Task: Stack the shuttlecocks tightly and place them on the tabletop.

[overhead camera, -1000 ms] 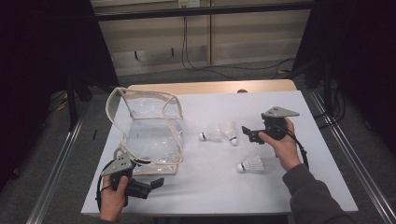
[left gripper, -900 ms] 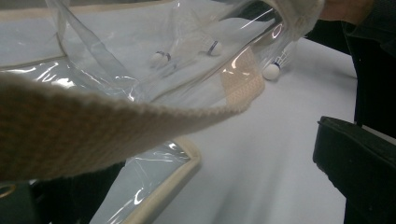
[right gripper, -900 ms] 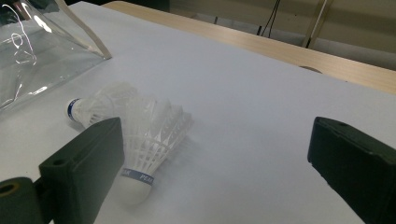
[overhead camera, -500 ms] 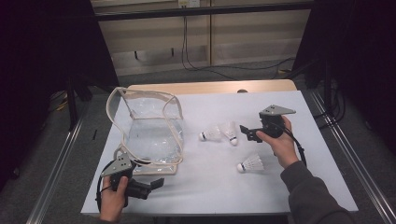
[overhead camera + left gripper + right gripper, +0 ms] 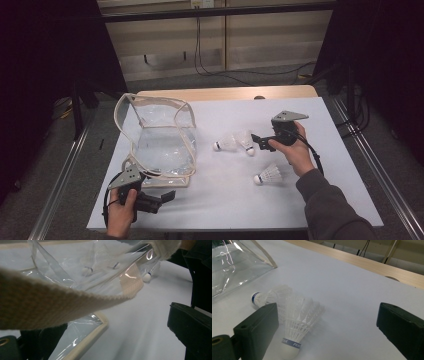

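A white-topped table (image 5: 220,200) with a bare wooden strip along its far edge carries a clear bag (image 5: 159,140) with cream trim. Right of the bag lie two shuttlecocks (image 5: 235,143) touching each other; a third shuttlecock (image 5: 267,174) lies nearer, farther right

Both grippers are black with blocky fingers (image 5: 257,325). Each carries a grey three-cornered plate (image 5: 289,116) and a black cable (image 5: 316,155). The right arm wears a grey sleeve (image 5: 332,210).

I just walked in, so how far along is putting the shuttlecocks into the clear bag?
Nothing looks packed yet: all three shuttlecocks lie on the table beside the clear bag. The open right gripper is at the nearest pair; the left gripper sits by the bag's strap. All loading remains.
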### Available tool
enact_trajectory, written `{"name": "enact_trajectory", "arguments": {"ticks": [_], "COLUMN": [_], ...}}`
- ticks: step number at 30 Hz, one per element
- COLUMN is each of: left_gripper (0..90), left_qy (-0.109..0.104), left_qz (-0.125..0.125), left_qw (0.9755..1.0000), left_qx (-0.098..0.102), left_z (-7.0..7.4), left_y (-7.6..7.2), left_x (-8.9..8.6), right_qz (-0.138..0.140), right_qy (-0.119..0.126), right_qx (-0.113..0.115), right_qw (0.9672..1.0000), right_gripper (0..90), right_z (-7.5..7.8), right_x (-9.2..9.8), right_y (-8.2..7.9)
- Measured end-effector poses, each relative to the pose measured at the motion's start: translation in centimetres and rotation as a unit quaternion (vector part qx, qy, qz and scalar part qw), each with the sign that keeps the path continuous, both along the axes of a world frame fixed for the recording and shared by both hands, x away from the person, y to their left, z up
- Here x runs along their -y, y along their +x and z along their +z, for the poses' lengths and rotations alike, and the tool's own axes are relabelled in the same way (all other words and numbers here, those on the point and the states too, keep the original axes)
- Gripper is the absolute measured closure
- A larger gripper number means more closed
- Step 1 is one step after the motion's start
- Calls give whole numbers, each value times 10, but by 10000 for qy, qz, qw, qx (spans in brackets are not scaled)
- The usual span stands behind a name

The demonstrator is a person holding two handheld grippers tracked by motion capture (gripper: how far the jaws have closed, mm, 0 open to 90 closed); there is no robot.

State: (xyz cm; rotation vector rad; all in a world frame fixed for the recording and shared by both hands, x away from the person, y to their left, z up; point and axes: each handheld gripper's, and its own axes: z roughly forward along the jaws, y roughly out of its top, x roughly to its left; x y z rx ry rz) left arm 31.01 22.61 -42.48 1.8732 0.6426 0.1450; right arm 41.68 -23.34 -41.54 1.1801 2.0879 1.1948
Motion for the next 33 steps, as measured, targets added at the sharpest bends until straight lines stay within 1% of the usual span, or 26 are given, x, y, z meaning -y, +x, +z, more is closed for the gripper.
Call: {"name": "enact_trajectory", "arguments": {"ticks": [3,5,14,19,23,25,29,33], "left_gripper": [26,26,25,23,23,23,23,23], "left_qy": [-20,-20,-23,-10,-17,-44,-50,-54], "left_qz": [4,4,10,2,-3,3,4,6], "left_qw": [10000,10000,10000,10000,10000,10000,10000,10000], "left_qx": [-5,-8,-5,-6,-11,-14,-19,-27], "left_z": [0,0,0,0,0,0,0,0], "left_y": [0,0,0,0,0,0,0,0], "left_x": [0,0,0,0,0,0,0,0], "right_qz": [3,12,68,153,218,285,340,400], "right_qy": [27,-11,-14,50,14,-10,16,-12], "right_qx": [-24,-45,-172,-305,-345,-406,-397,-380], "right_qw": [10000,10000,9998,9994,9992,9988,9986,9985], "right_gripper": [35,32,26,58,81,114,137,173], "right_z": [0,-1,0,-1,-2,-3,-3,-2], "right_x": [-2,-3,-9,-10,-13,-15,-19,-23], "right_y": [1,2,8,12,14,15,16,19]}}
